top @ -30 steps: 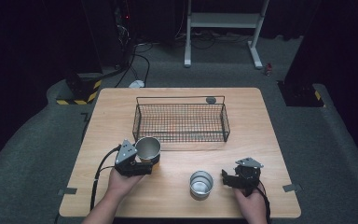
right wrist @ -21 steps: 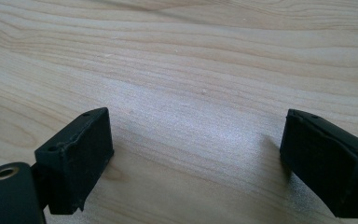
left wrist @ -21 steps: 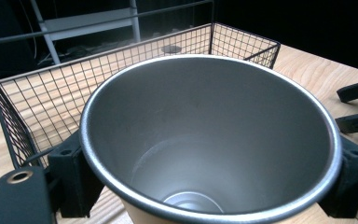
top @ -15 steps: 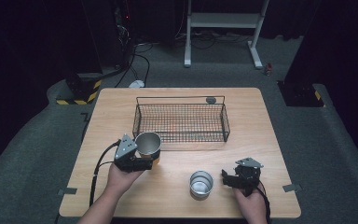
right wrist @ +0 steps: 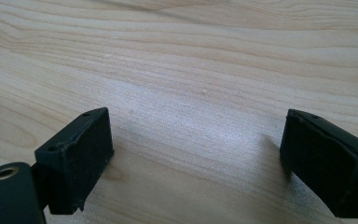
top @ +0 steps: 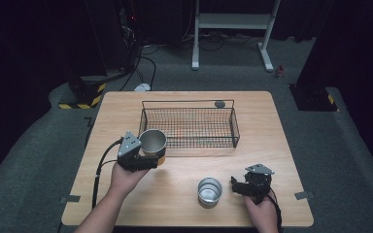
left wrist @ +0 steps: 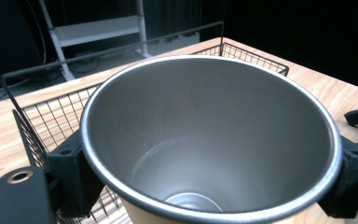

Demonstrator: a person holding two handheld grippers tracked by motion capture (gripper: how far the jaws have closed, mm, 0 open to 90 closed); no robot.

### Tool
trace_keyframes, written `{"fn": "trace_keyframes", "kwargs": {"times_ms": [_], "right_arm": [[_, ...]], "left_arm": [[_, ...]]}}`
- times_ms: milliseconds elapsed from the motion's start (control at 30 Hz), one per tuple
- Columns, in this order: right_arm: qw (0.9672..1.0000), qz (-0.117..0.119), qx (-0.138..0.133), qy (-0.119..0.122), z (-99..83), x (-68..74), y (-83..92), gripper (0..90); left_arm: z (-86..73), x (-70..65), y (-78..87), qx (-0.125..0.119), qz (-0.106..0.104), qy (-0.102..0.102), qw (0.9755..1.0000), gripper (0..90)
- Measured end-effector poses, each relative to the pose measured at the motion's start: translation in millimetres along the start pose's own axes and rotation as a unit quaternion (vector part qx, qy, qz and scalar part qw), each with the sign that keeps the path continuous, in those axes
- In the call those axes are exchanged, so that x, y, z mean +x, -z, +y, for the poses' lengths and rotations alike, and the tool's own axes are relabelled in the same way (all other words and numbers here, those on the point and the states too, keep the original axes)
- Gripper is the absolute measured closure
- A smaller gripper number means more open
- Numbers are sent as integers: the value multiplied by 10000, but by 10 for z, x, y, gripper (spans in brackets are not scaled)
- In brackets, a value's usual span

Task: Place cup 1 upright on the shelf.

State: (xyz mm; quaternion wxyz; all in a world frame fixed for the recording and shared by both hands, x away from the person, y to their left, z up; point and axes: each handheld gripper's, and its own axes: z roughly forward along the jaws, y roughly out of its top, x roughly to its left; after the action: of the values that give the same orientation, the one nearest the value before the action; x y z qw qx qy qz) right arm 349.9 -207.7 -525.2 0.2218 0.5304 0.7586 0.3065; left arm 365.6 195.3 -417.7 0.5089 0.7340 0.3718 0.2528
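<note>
The left gripper (top: 148,158) pinches a metal cup (top: 153,141) and has lifted it a little higher, closer to the front left corner of the wire basket (top: 189,127). The right gripper (top: 245,187) stays put, jaws spread, well in front of the basket beside the other cup (top: 209,191).

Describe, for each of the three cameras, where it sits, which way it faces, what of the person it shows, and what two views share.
High view: fixed above, looking down on the light wooden table; forearms, left gripper and right gripper show.
Left gripper view: rides the left gripper, looking into the clamped silver metal cup toward the black wire basket.
Right gripper view: rides the right gripper, looking down at bare tabletop between open jaws.
Shared: the high and left gripper views both show that cup and the basket.
</note>
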Motion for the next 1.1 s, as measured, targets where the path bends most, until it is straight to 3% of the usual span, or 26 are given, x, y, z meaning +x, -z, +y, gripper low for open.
{"fn": "trace_keyframes", "kwargs": {"times_ms": [433,1100], "right_arm": [[10000,18,-3,30,1,-4,-1,91],[10000,29,-1,35,1,-5,0,91]], "left_arm": [[163,94,-26,-101,57,109,9999,137],[306,140,-127,-101,121,69,9999,137]]}}
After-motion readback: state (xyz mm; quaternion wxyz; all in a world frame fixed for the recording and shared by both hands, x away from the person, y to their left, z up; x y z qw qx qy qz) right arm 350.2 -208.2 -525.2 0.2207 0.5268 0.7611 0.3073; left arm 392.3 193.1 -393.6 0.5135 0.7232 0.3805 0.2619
